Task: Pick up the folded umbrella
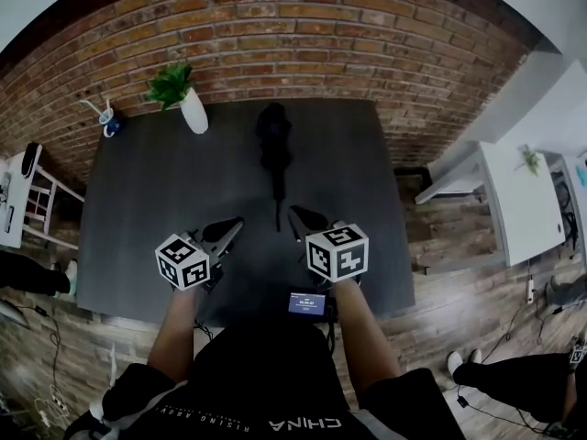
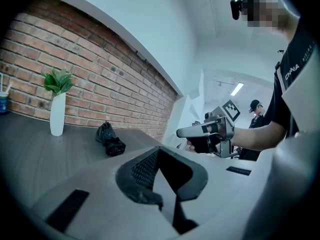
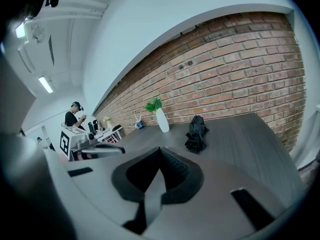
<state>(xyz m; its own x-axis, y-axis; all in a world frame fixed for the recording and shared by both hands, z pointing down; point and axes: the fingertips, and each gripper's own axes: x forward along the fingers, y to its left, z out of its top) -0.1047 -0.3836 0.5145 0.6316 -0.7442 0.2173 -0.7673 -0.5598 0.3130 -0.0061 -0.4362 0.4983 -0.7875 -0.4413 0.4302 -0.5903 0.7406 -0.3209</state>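
Note:
The folded black umbrella point(image 1: 274, 149) lies on the far middle of the dark grey table point(image 1: 147, 200), its thin end pointing toward me. My left gripper point(image 1: 236, 225) and right gripper point(image 1: 294, 214) hover side by side over the near part of the table, short of the umbrella. Both are shut with nothing between the jaws. In the left gripper view the umbrella point(image 2: 110, 140) lies ahead to the left, with the right gripper point(image 2: 204, 131) off to the right. In the right gripper view the umbrella point(image 3: 196, 133) lies ahead, slightly right, beyond the closed jaw tips.
A white vase with a green plant point(image 1: 193, 110) stands at the table's far left, and a cup with a straw point(image 1: 108, 122) sits at the far left corner. A brick wall point(image 1: 303, 44) backs the table. White furniture point(image 1: 523, 200) stands to the right, and people stand at the sides.

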